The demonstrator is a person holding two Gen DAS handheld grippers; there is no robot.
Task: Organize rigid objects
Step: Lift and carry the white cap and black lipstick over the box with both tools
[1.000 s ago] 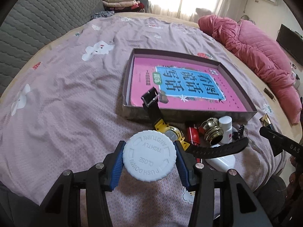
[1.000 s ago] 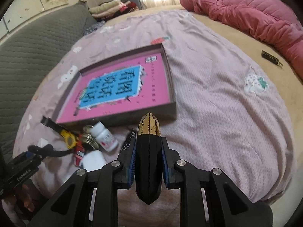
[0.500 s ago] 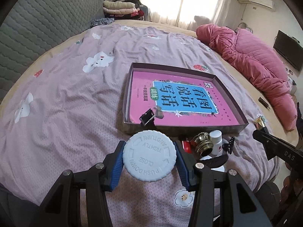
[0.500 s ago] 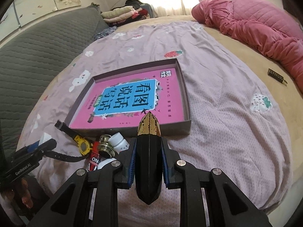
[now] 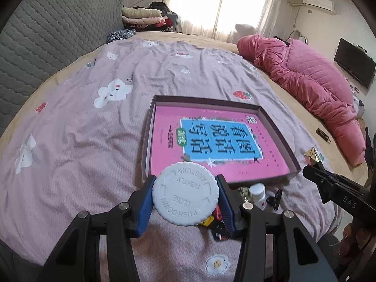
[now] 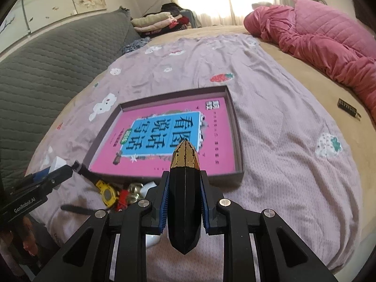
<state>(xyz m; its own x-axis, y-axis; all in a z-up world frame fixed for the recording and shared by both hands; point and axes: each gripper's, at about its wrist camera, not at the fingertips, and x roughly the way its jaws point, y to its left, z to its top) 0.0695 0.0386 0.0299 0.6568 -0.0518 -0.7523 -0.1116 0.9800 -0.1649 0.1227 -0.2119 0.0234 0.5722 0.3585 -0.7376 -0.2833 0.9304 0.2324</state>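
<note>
The left gripper [image 5: 185, 197] was clamped at about mid-width on a white bottle cap [image 5: 185, 192], held by its ribbed edge so the lettered face stayed upward. The right gripper [image 6: 184, 199] was closed narrowly on a black, gold-tipped faceted object [image 6: 185, 188], held lengthwise with the tip forward. Both were held above the bedspread [image 5: 82, 129], presumably for carrying to the shallow box [image 5: 277, 129] just beyond, where a pink book [image 5: 216, 138] lay. Before the box's near wall, a small white bottle [image 5: 257, 191] and a yellow watch [image 6: 107, 191] remained unsorted.
</note>
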